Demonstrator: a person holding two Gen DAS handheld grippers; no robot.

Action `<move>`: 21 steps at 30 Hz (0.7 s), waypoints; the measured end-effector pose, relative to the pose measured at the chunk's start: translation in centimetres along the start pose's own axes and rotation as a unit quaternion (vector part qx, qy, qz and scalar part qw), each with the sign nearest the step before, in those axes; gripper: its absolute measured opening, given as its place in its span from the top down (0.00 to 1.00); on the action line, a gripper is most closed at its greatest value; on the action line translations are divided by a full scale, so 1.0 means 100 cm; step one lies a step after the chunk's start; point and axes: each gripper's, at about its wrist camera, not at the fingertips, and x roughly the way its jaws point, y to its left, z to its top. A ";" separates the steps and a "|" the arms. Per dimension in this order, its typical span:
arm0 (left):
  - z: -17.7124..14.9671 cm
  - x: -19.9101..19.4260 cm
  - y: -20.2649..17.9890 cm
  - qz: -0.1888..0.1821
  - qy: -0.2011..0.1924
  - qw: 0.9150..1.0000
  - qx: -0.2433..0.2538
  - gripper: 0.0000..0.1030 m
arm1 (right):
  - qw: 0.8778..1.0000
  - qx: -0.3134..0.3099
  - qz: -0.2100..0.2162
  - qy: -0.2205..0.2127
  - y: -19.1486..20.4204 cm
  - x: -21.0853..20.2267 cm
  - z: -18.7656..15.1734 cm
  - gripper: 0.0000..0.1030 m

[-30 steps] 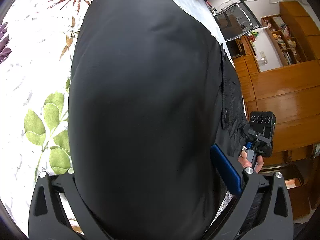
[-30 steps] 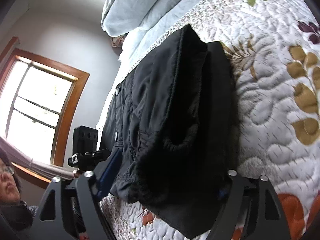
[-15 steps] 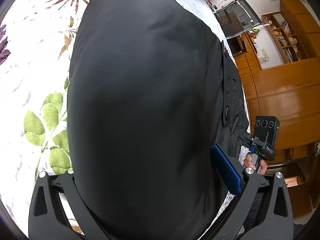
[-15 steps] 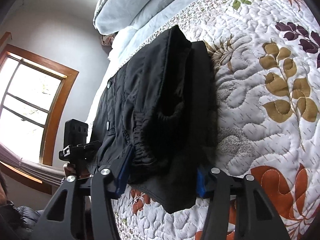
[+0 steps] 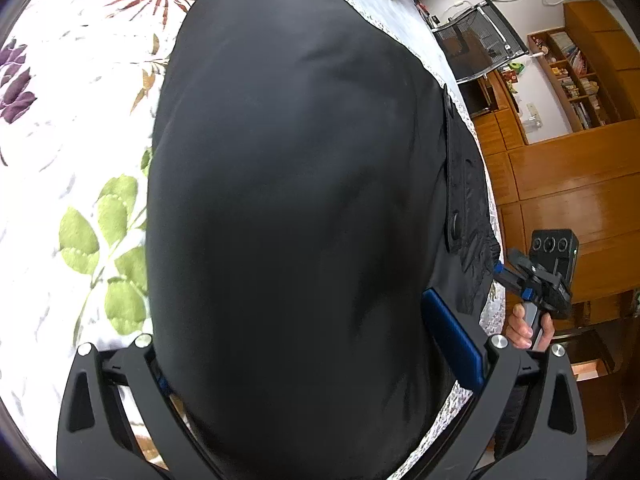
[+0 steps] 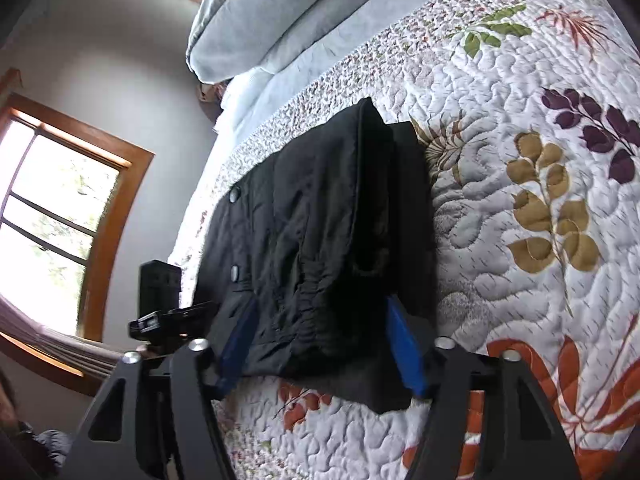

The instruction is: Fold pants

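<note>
The black pants (image 5: 296, 200) lie folded on the quilted floral bedspread (image 5: 80, 168), filling most of the left wrist view. My left gripper (image 5: 304, 360) stands open with the pants' near end between its spread fingers; the left pad is hidden by cloth. In the right wrist view the pants (image 6: 320, 232) show their gathered waistband and snap buttons. My right gripper (image 6: 320, 344) is open, its blue pads on either side of the waistband end, apart from the cloth. The right gripper also shows in the left wrist view (image 5: 536, 280).
Grey pillows (image 6: 272, 12) lie at the head of the bed. A window (image 6: 52, 216) is beside the bed. A wooden cabinet and shelves (image 5: 568, 168) and a mesh chair (image 5: 480, 44) stand past the bed's edge.
My right gripper has opened, let go of the waistband and drawn back from the pants. The pants have settled flat on the bed. The left gripper has barely moved.
</note>
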 end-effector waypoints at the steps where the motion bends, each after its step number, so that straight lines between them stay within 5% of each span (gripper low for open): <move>1: -0.001 -0.001 -0.001 0.003 0.000 1.000 0.002 0.03 | 1.000 0.002 -0.003 0.003 0.000 0.002 0.002 0.51; 2: -0.002 -0.002 -0.001 0.006 -0.001 1.000 0.002 0.03 | 1.000 0.002 -0.016 0.007 -0.001 0.005 0.003 0.63; 5: -0.002 -0.003 -0.001 0.014 -0.001 1.000 -0.001 0.03 | 1.000 0.013 -0.018 0.009 -0.002 0.008 0.002 0.72; 14: -0.006 -0.013 -0.007 0.055 -0.010 0.998 0.000 0.03 | 1.000 -0.002 -0.003 -0.006 0.015 -0.005 -0.010 0.82; 21: -0.008 -0.013 -0.014 0.075 -0.018 0.997 -0.002 0.03 | 0.999 0.041 0.011 0.001 -0.008 0.008 -0.015 0.83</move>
